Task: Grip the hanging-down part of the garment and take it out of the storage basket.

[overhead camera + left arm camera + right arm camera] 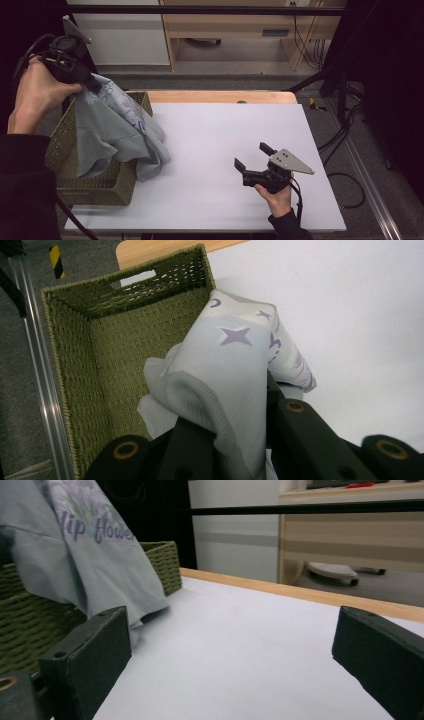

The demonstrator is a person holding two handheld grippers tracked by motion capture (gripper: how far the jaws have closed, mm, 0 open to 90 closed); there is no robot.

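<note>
A white table (225, 150) stands in a dim room, with a wooden edge at its far side and a pale cabinet (120, 35) and wooden furniture (235, 30) on the floor behind it; black cables (345, 135) hang at the right.

At the left end of the table sits a green woven basket (95, 187); its near wall and the handle slot show in the left gripper view (100, 305). The left hand (35, 90) holds the left gripper (95, 86) raised above the basket; its jaws are clamped on a grey shirt (115, 130). The shirt hangs from the jaws, partly inside the basket and partly draped over its right wall onto the table; in the left gripper view the cloth (225, 370) carries purple stars, and in the right gripper view (80, 545) it carries purple letters.

Toward the right, the right hand (277, 197) holds the right gripper (252, 157) low over the table, well apart from the basket; its jaws stand wide apart with nothing between them, and they face the shirt.
</note>
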